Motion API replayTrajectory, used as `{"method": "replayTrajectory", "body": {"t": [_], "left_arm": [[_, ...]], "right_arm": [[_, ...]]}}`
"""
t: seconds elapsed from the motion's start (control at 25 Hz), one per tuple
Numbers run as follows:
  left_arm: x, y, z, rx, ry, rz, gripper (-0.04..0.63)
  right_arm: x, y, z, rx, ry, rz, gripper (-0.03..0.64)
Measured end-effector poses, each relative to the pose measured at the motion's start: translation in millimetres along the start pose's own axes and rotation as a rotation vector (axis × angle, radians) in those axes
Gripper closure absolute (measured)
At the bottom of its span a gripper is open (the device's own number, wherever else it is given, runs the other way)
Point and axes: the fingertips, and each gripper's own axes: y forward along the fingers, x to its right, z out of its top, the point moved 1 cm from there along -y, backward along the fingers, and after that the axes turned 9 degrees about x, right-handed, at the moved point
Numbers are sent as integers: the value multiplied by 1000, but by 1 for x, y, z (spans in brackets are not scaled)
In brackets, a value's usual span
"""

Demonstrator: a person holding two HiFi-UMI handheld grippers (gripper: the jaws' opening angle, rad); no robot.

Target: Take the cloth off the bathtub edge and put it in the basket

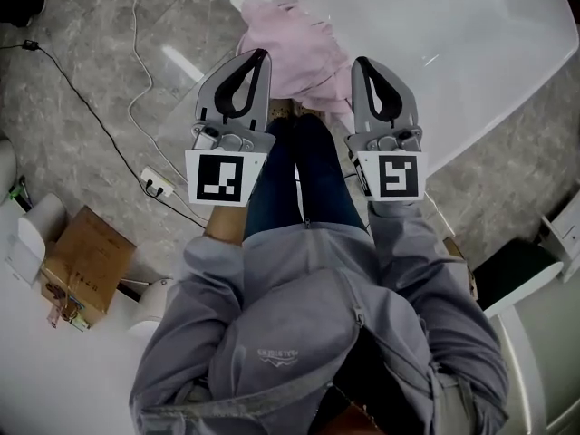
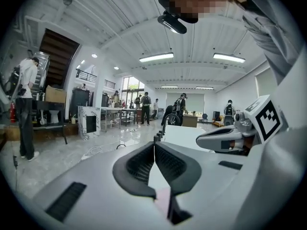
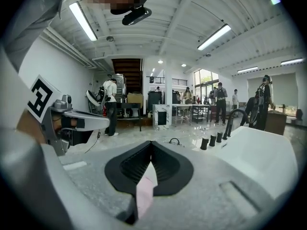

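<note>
Cloth [image 1: 294, 48] is lying bunched over the bathtub [image 1: 471, 53] rim. Left gripper [image 1: 261, 57] and right gripper [image 1: 360, 63] are hovering side by side near it, jaws pressed together, apparently pinching nothing.

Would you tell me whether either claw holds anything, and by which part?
Nothing: left claw and right claw are shut empty; the pink cloth lies on the bathtub edge.

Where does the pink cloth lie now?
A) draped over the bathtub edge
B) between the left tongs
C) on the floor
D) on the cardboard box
A: the head view shows the pink cloth bunched over the rim of the white bathtub.
</note>
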Motion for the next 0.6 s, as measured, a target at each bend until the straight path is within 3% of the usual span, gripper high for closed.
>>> {"method": "replayTrajectory", "body": {"t": [0.6], "left_arm": [[6, 6, -91, -148, 8, -23, 588]], "right_arm": [[3, -10, -91, -138, 11, 11, 612]]}}
